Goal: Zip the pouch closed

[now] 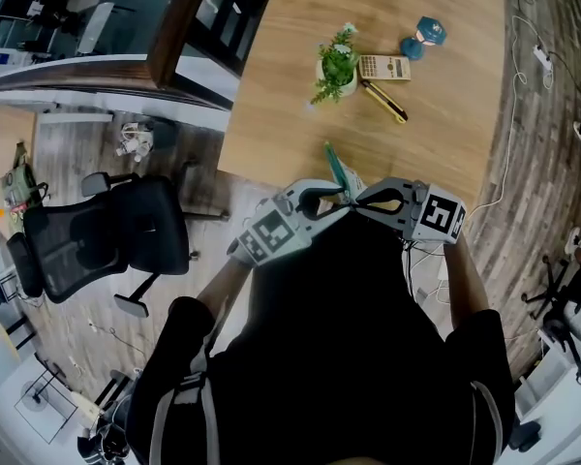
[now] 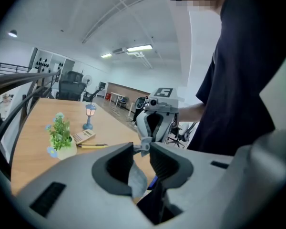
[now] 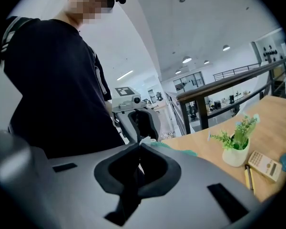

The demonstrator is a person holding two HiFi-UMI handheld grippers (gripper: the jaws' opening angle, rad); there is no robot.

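In the head view a green pouch point(image 1: 341, 172) is held up off the wooden table point(image 1: 271, 114), between my two grippers, which face each other close in front of the person's chest. My left gripper point(image 1: 317, 201) has its jaws a little apart. A pale flap of the pouch point(image 2: 136, 175) hangs in the gap and leans on one pad. My right gripper point(image 1: 368, 200) is shut, its tips pinching the pouch's end point(image 2: 144, 144). In the right gripper view the teal pouch point(image 3: 169, 148) shows just past the closed tips point(image 3: 139, 144).
Farther along the table stand a small potted plant point(image 1: 336, 66), a calculator point(image 1: 383, 67), a yellow-and-black pen-like tool point(image 1: 384, 101) and a blue lamp figure point(image 1: 424, 37). A black office chair point(image 1: 107, 235) stands on the floor at the left. The table's near edge lies just below the grippers.
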